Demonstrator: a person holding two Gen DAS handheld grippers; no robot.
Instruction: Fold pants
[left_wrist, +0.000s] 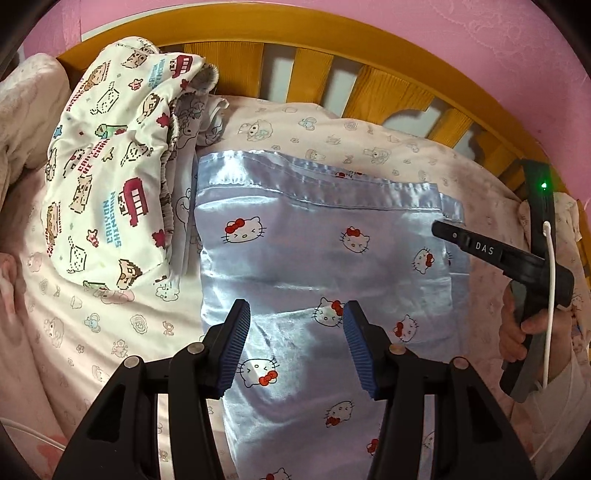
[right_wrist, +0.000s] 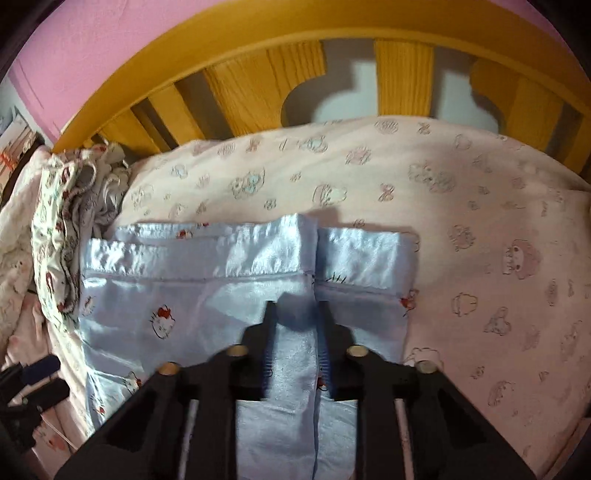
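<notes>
Light blue satin pants printed with white cats and red bows lie flat on the bed, waistband towards the wooden rail. My left gripper hovers open over the middle of the pants, with the cloth lying loose under its blue pads. My right gripper is shut on a raised fold of the pants just below the waistband, near their right edge. In the left wrist view the right gripper reaches in from the right, held by a hand.
A folded pile of cream cartoon-print clothes lies left of the pants. The pink printed bedsheet spreads out to the right. A yellow wooden slatted rail runs along the far side, with a pink wall behind it.
</notes>
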